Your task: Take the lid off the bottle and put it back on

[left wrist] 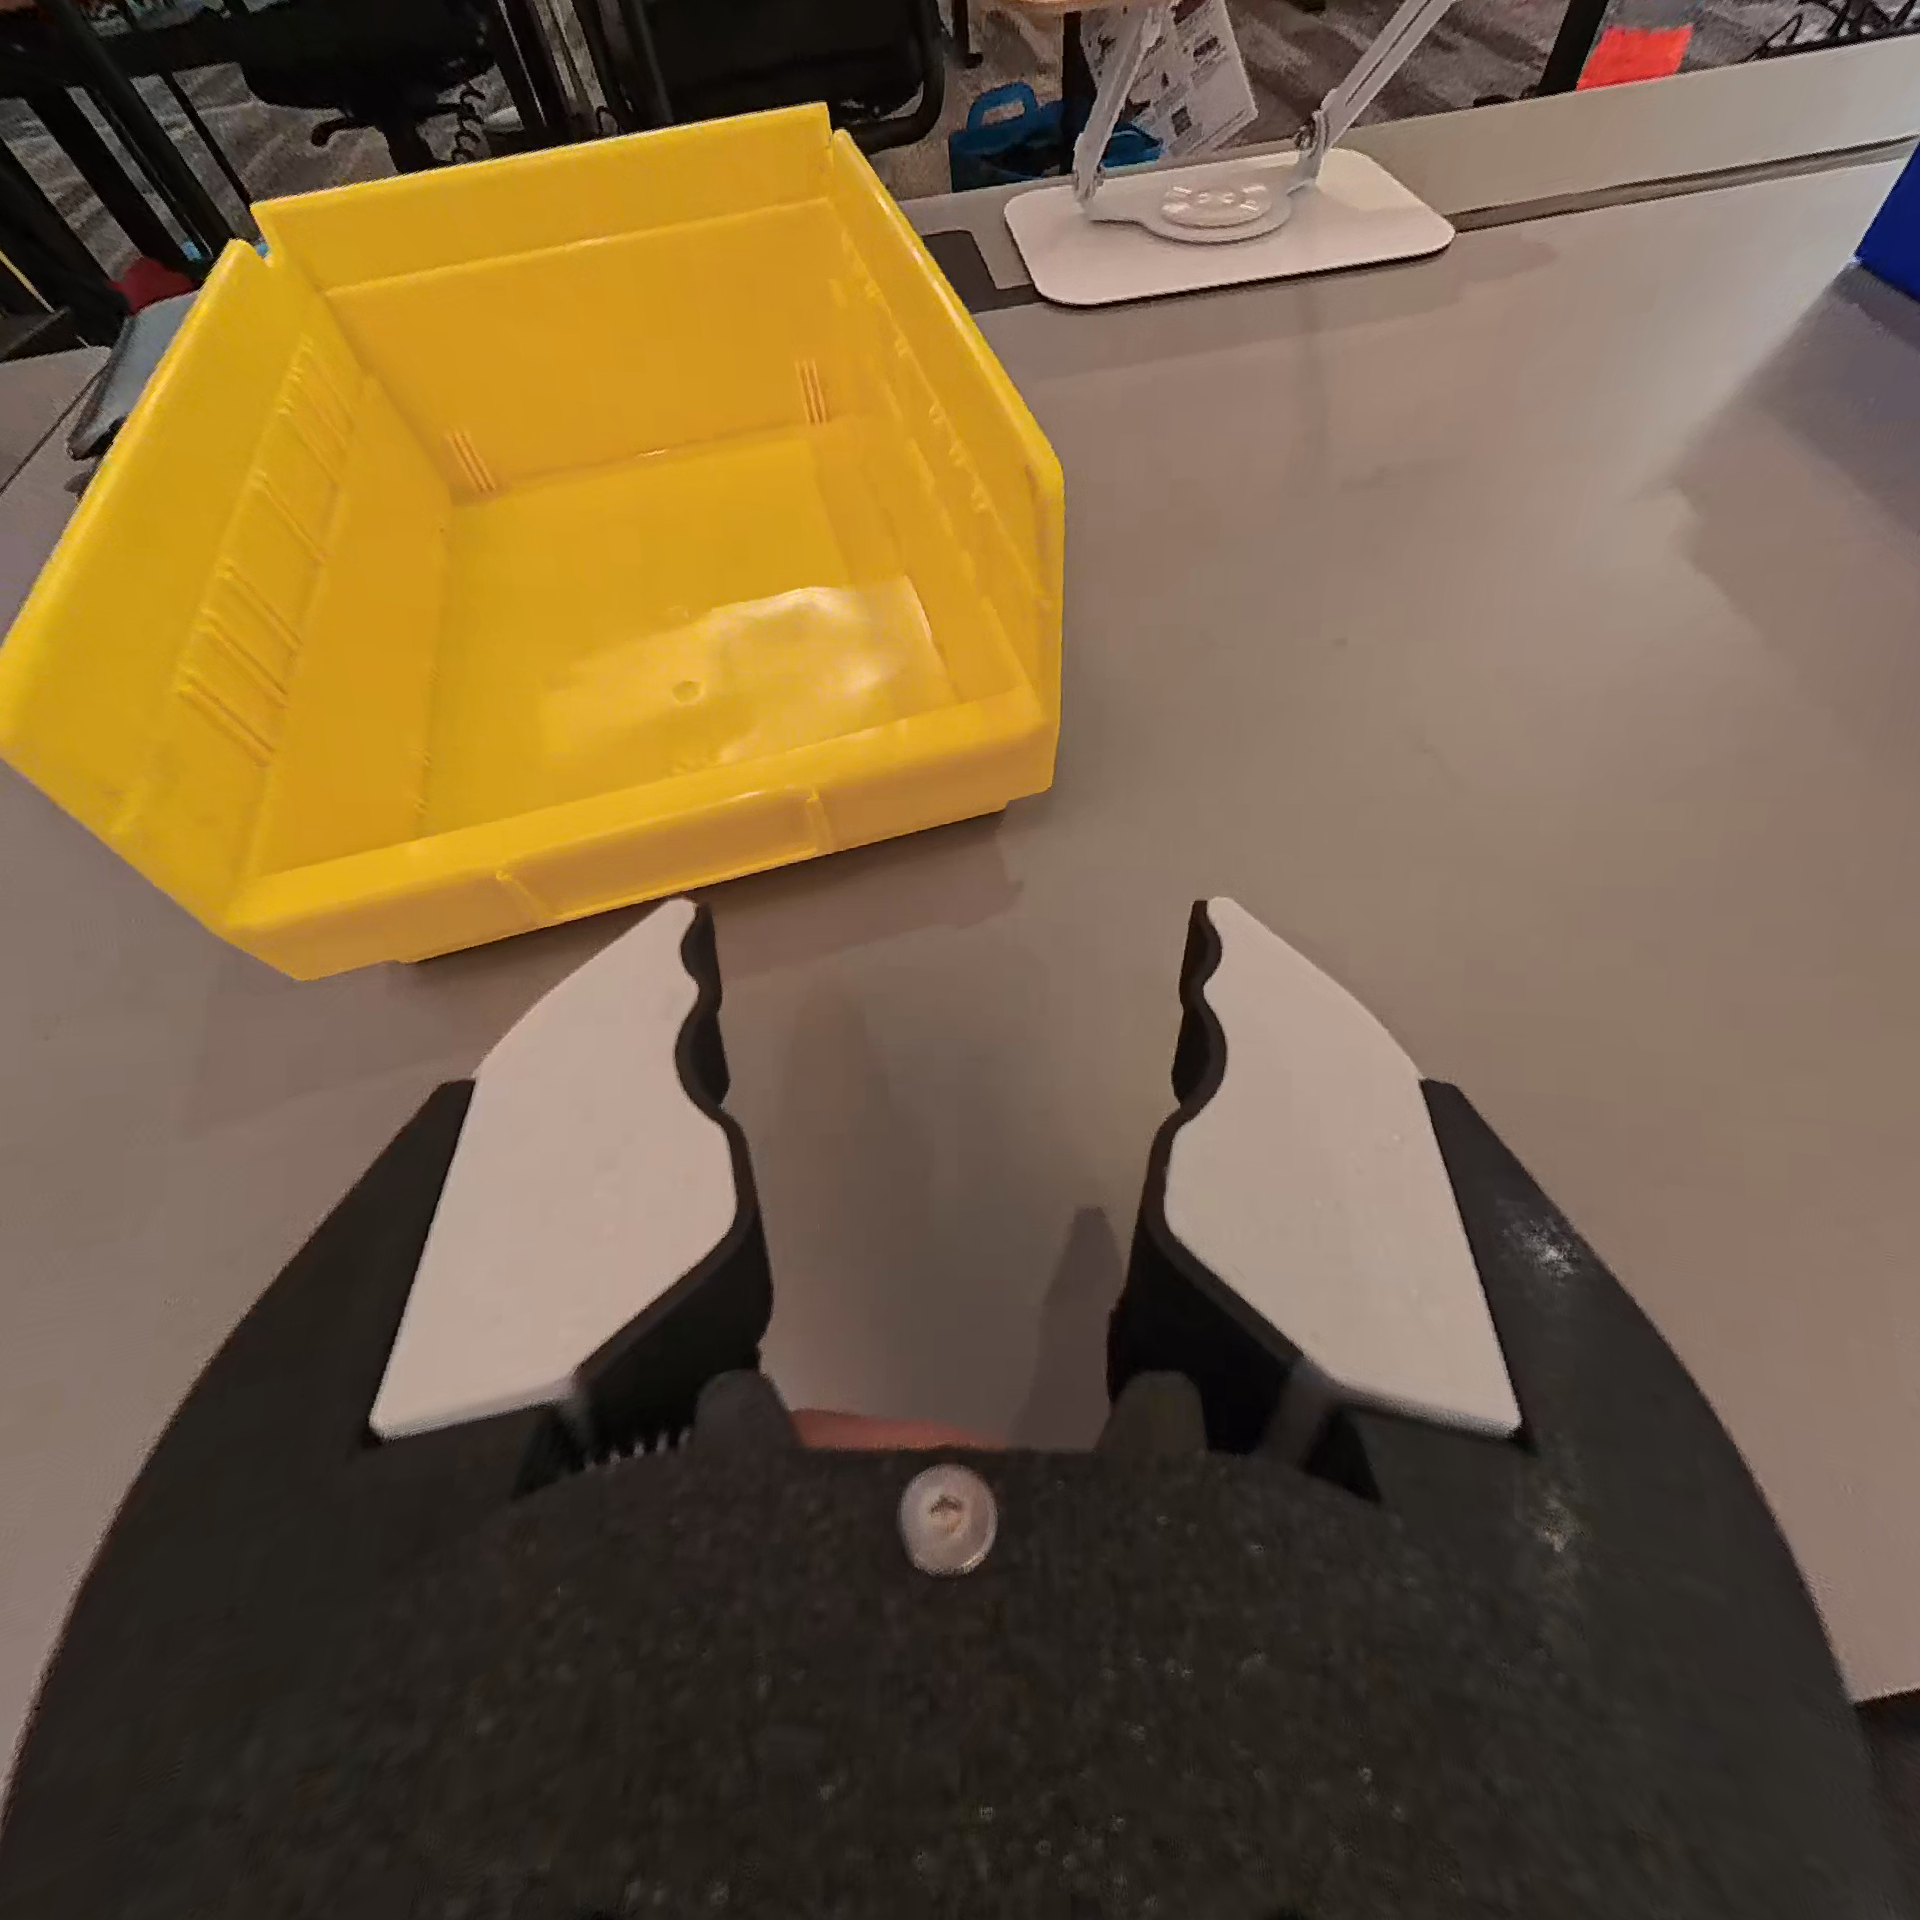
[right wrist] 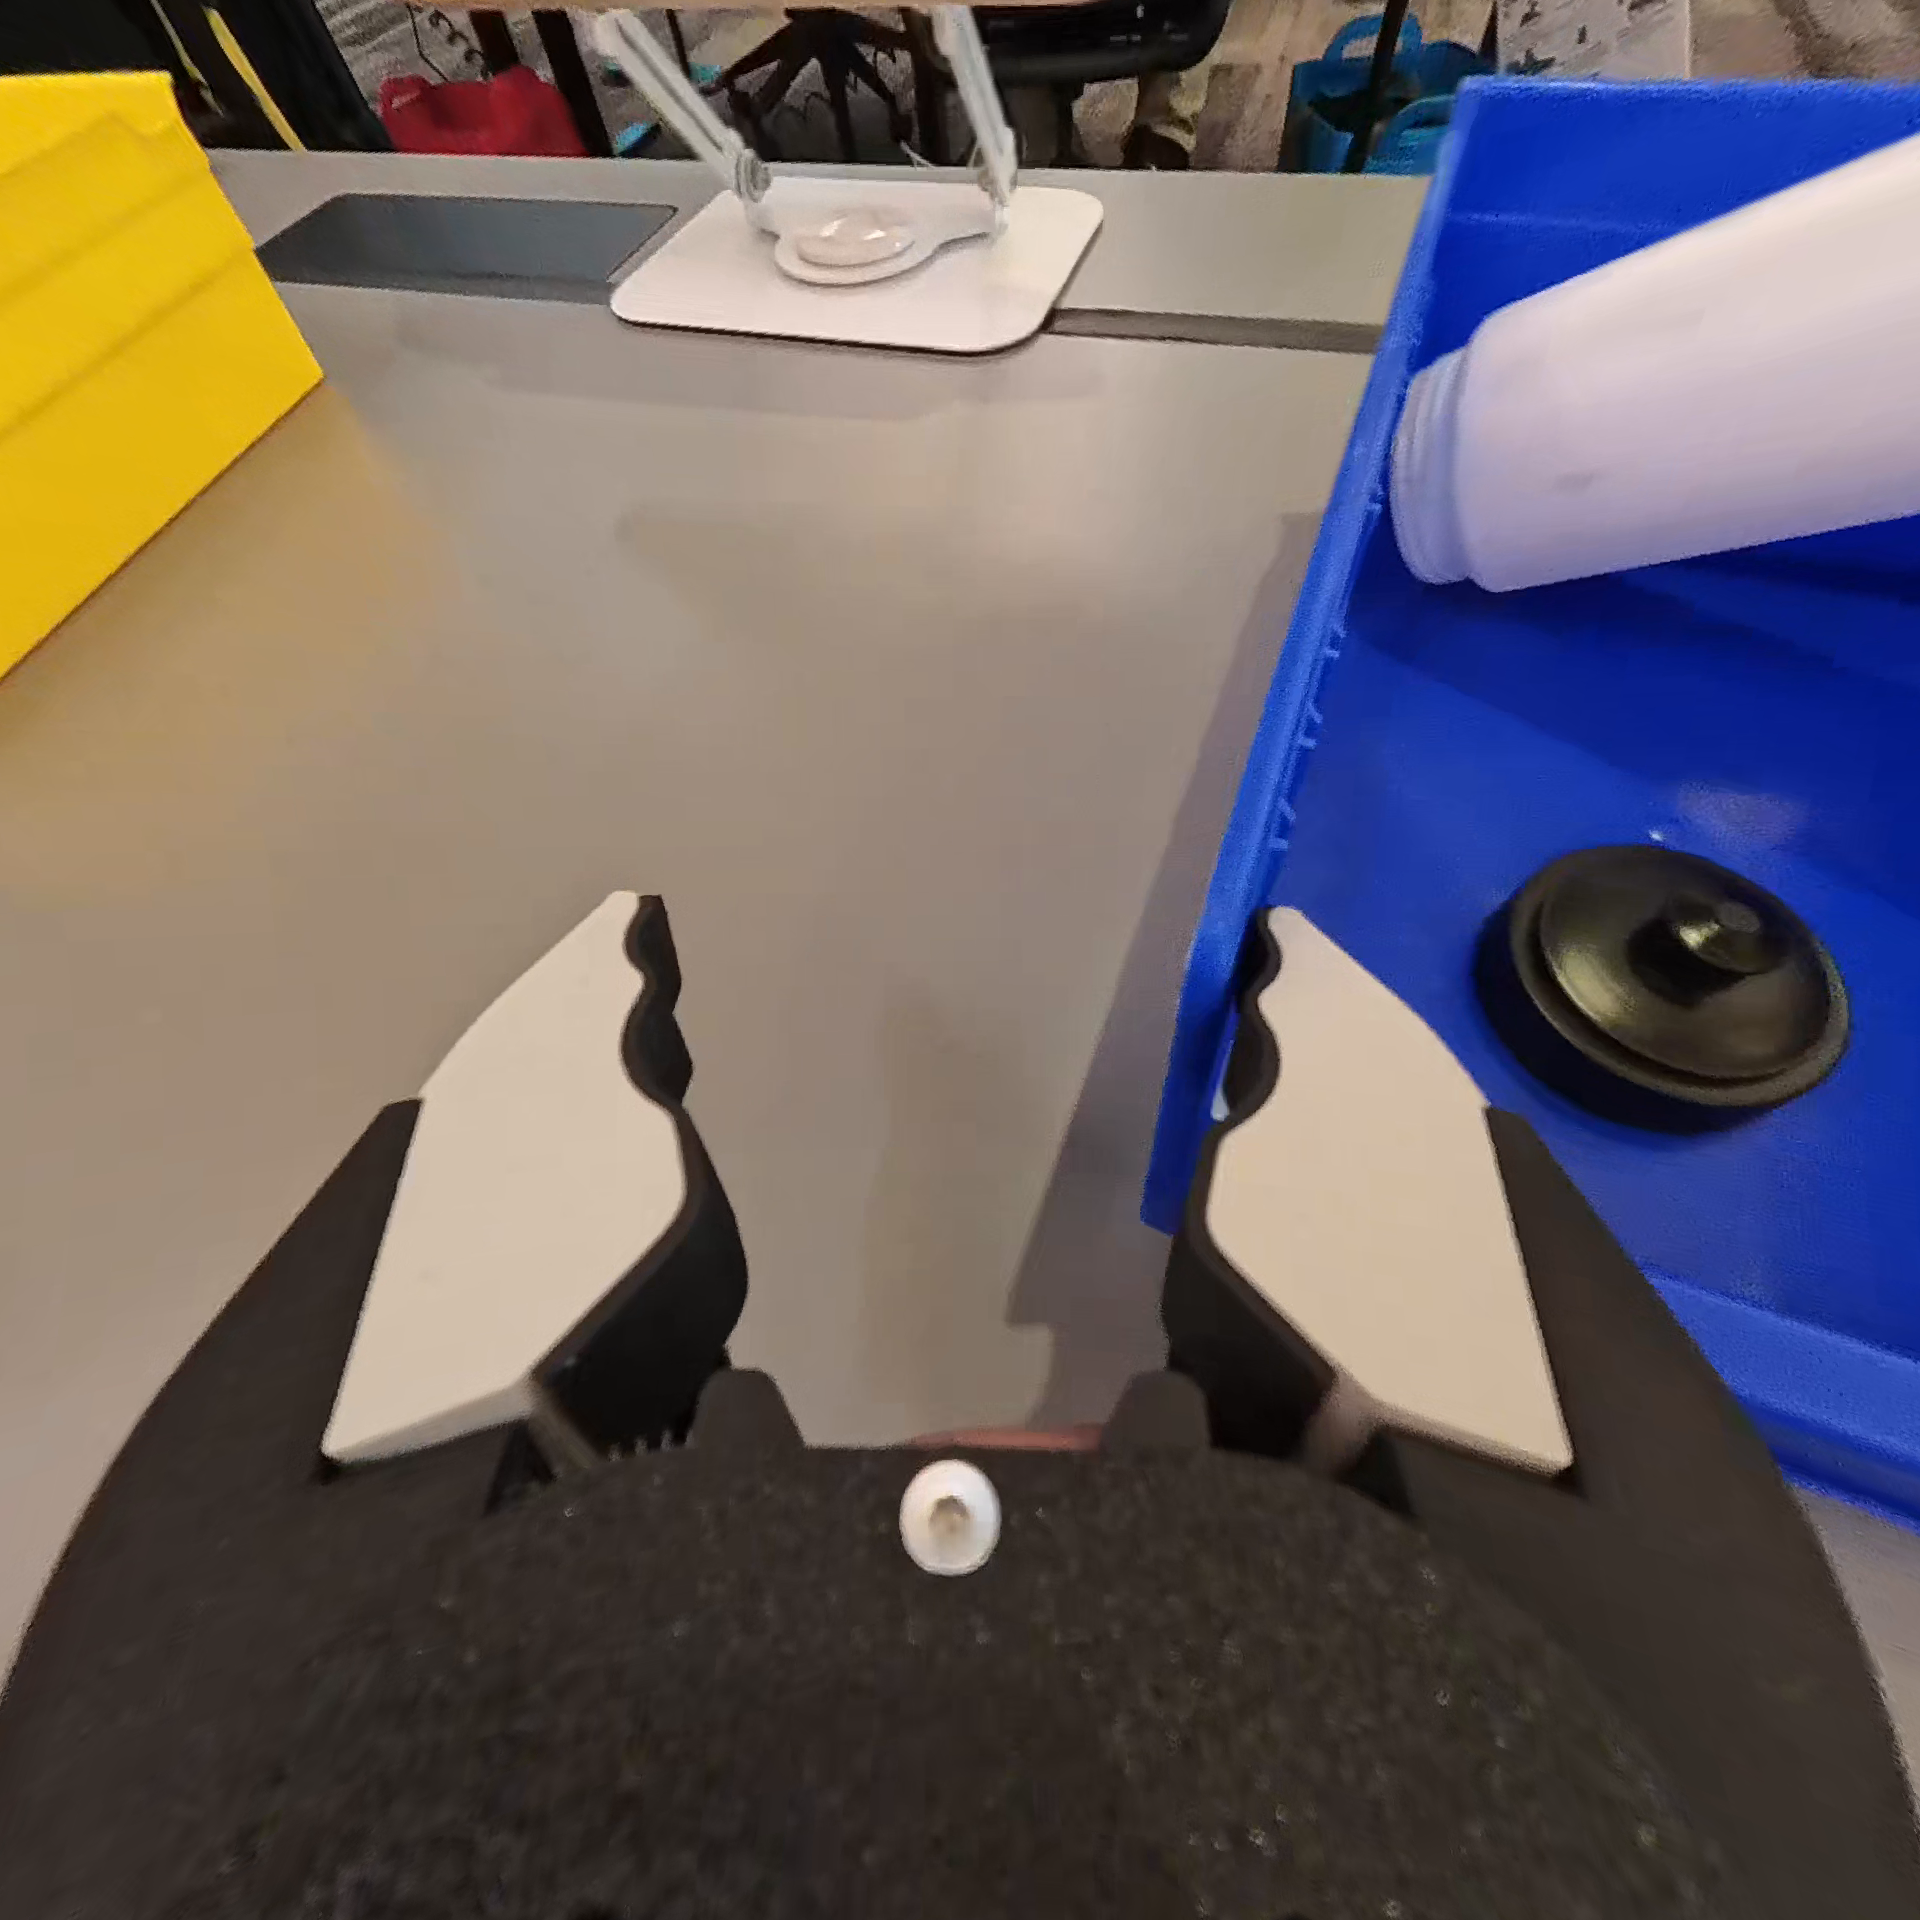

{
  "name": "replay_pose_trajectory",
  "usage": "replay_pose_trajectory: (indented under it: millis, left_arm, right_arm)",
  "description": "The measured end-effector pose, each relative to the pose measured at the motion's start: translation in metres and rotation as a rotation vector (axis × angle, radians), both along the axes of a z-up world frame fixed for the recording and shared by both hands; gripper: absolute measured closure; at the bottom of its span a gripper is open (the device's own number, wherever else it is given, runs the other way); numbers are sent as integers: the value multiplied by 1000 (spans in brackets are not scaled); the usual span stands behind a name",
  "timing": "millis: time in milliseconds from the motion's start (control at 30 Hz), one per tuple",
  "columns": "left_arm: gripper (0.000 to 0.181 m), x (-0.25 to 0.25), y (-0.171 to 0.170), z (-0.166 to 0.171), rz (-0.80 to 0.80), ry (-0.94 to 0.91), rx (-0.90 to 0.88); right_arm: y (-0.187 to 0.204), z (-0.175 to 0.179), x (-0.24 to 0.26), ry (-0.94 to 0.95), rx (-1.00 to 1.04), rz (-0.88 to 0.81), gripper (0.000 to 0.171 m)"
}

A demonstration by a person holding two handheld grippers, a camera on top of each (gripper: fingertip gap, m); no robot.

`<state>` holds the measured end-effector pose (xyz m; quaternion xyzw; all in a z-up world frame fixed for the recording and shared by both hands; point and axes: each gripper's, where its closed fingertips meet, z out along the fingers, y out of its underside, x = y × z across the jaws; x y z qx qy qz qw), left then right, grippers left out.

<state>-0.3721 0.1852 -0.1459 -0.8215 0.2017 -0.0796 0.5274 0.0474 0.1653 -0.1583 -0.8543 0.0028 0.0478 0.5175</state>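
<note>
In the left wrist view, the left gripper [left wrist: 945, 914] hangs over the grey counter [left wrist: 1455, 644], jaws spread and empty, the empty yellow bin [left wrist: 582, 520] ahead to their left. In the right wrist view, the right gripper [right wrist: 961, 914] is likewise spread and empty; right of its jaws, the blue bin [right wrist: 1558, 727] holds the white bottle [right wrist: 1683, 384] lying uncapped and the black lid [right wrist: 1662, 997] apart. The lid looks already off; next, it seems, comes gripping bottle and lid for recapping.

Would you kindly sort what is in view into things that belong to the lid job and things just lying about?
For the job:
- white bottle, uncapped, lying in the blue bin
- black lid, loose on that bin's floor
- left gripper and right gripper, both open and empty

Lying about:
- yellow bin
- white stand
- grey table
</note>
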Motion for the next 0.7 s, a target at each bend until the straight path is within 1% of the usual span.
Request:
replay_pose_trajectory:
  millis: [67,133,167,200,233,267,333,400,467,567,700]
  left_arm:
    - [97,2,-1,-1,-7,1,-6]
    - [96,7,-3,-1,-23,-9,-9]
    - [95,13,-4,1,-36,-17,-7]
    - [96,22,-6,2,-57,-28,-4]
    - [95,35,-9,4,-89,-42,-5]
    - [95,52,-13,6,-132,-61,-14]
    - [92,97,-22,10,-236,-108,-42]
    - [92,148,-32,12,-338,-131,-69]
    - [92,202,-36,13,-421,-136,-87]
    - [95,275,-27,13,-494,-128,-80]
    - [96,360,-19,5,-575,-159,-154]
  right_arm:
    - [5,0,-11,-1,-6,19,69]
    - [7,1,-32,13,-16,87,70]
    - [6,3,-44,15,-18,135,76]
    - [4,7,-53,21,-4,164,88]
    - [1,15,-58,23,23,167,90]
    - [-4,22,-59,10,43,156,86]
    - [-17,34,-57,-29,68,130,84]
    - [-32,43,-45,-96,82,78,84]
    - [-48,48,-21,-168,84,-29,86]
    - [-74,55,25,-232,89,-215,88]
    - [-101,58,81,-253,112,-401,90]
